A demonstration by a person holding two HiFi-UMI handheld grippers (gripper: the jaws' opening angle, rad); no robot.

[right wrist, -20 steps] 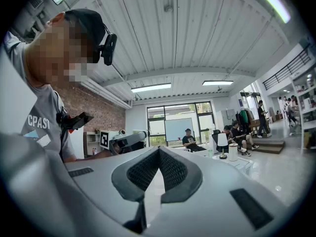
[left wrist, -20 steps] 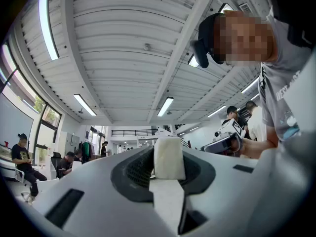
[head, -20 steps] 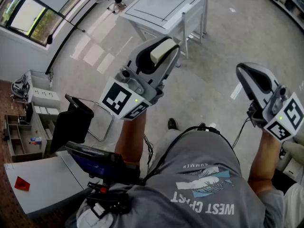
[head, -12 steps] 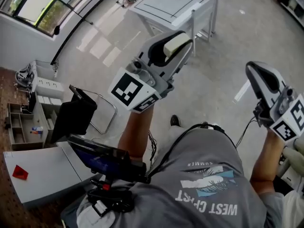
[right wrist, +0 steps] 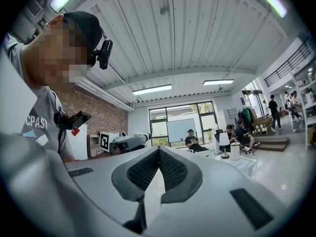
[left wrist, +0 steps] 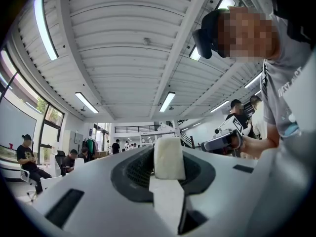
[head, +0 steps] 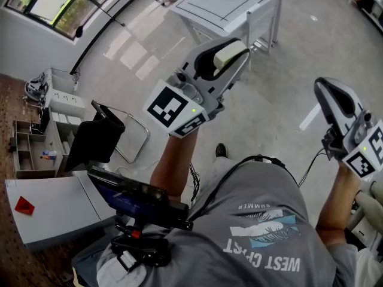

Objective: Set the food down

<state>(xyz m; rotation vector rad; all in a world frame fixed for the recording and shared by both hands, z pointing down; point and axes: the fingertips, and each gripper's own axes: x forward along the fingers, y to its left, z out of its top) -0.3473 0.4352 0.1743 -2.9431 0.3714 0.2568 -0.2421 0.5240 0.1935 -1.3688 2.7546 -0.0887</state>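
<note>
Your left gripper's (head: pixel 239 48) fingers pinch the pale food block (left wrist: pixel 169 158); at 3 o'clock, your right gripper's (head: pixel 326 91) fingers are pressed together.

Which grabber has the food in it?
The left gripper: a pale block of food is pinched between its jaws. The right gripper has its jaws closed on nothing.

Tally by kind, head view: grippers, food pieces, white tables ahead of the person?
Grippers: 2, left gripper and right gripper
Food pieces: 1, pale block clamped in the left gripper
Tables: 1, white table
Total: 4
</note>
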